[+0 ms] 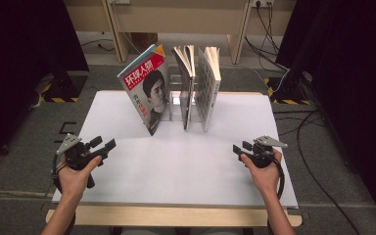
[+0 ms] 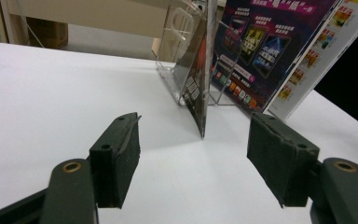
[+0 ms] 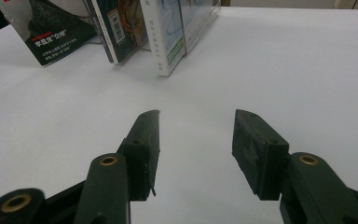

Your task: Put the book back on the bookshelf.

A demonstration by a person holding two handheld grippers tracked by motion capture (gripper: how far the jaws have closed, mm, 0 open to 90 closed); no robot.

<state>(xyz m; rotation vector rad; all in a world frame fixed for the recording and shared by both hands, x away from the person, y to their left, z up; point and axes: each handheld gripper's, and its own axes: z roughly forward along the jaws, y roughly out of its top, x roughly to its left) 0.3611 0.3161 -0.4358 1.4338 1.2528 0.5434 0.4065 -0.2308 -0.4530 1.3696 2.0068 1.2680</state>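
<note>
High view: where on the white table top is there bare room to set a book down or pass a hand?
The white table top is bare between the left gripper and right gripper, up to the books. Strips left of the leaning magazine and right of the white-spined book are free too. The clear stand at mid-back is crowded.

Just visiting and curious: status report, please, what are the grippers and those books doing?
Left gripper open, right gripper open, both holding nothing. Three books upright in clear rack; magazine leans left. White table bare between grippers and books.
</note>
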